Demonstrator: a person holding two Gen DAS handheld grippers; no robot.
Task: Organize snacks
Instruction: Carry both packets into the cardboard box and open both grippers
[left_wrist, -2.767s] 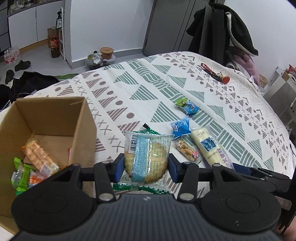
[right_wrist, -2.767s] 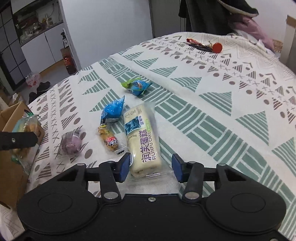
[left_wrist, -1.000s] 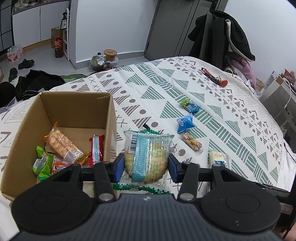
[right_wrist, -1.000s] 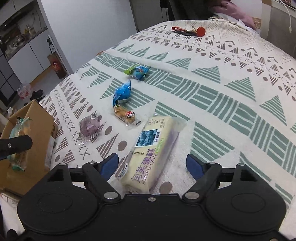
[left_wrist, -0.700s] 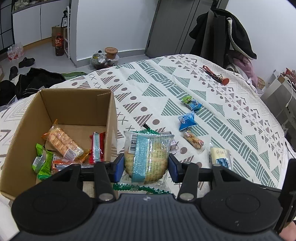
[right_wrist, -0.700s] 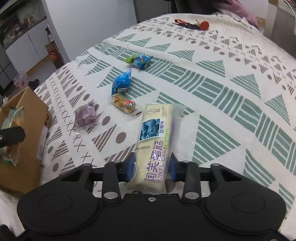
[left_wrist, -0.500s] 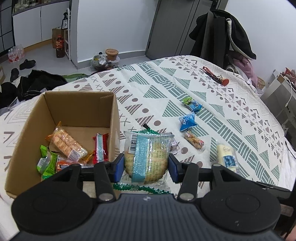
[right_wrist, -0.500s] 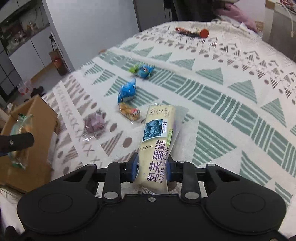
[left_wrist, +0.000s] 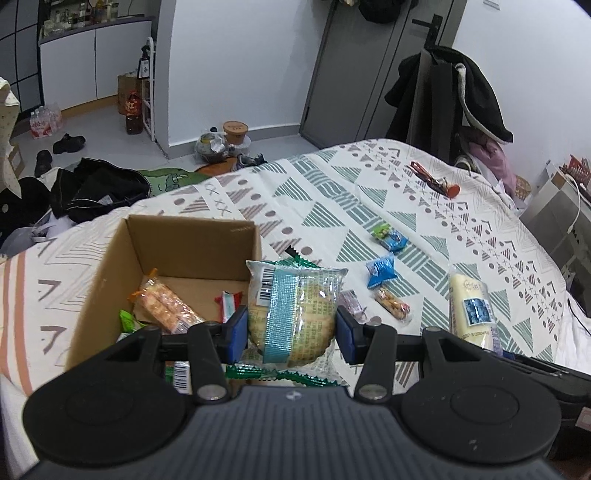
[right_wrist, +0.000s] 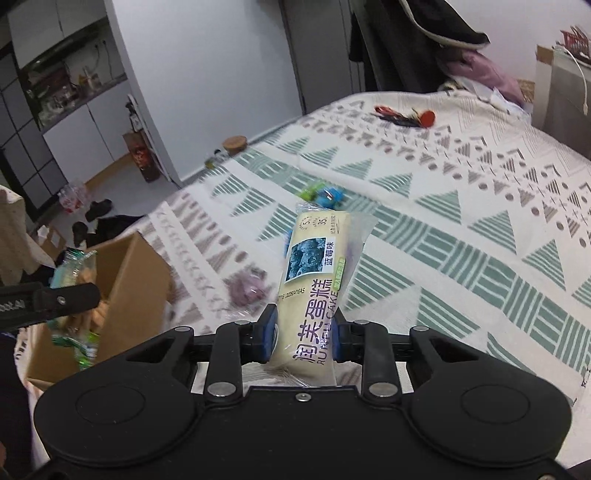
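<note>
Pinching the soft, squashable cake roll (right_wrist: 314, 291) near its bottom end, the right claw (right_wrist: 303, 338) is closed, while the left claw (left_wrist: 291, 334) clamps a biscuit pack (left_wrist: 293, 314).

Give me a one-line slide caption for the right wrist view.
Right claw shut on a long cake packet, lifted above the patterned bedspread, cardboard box at left.

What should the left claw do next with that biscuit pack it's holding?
Probably shift a little left and release. The left claw is shut on the biscuit pack, which hangs at the right wall of the open cardboard box, not clearly over its floor, where other snacks already lie.
</note>
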